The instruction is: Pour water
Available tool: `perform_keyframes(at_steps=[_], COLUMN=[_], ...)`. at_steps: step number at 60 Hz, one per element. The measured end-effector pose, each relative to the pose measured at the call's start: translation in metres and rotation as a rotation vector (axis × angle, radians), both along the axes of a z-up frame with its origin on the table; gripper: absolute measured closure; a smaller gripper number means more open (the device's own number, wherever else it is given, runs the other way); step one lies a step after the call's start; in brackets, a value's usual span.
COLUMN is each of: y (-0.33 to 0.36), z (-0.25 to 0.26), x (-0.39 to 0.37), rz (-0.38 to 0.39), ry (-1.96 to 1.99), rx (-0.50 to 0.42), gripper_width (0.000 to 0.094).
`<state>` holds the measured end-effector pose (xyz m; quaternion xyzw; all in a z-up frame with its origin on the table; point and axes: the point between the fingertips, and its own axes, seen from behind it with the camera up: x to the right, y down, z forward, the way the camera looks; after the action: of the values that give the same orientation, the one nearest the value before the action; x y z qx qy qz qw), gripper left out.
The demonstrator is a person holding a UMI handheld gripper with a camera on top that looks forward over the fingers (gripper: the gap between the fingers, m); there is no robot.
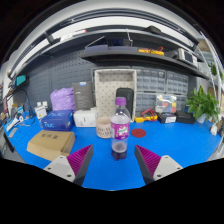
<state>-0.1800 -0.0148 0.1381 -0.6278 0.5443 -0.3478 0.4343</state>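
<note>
A blue counter (170, 150) is stretching out under shelves and a pegboard wall. A water bottle (120, 127) with a pink label is standing upright on it, just ahead of the gripper (114, 160), whose fingers (80, 158) are spreading wide open, apart from the bottle. Left of the bottle a cardboard box (50, 144) is lying; far right of it a green plant (204, 103) is standing.

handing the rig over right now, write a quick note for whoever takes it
Tongs: open, holding nothing.
Bottle: upright on the blue table, purple cap on, just ahead of the tongs and in line with the gap between them, not touched.
A red disc lies beside the bottle. No cup to pour into can be made out.
Done: approach only.
Left: grasp the bottle, pour.
</note>
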Motion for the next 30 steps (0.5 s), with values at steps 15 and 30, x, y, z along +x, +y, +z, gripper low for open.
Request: perform_keyframes(at_steps=[15, 30], y=[-0.011, -0.002], z=[-0.017, -0.022], x=[0.083, 0.14], rz=[0.004, 0.028], ry=[-0.09, -0.17], rx=[-0.007, 0.003], gripper_width=[0.0073, 0.02])
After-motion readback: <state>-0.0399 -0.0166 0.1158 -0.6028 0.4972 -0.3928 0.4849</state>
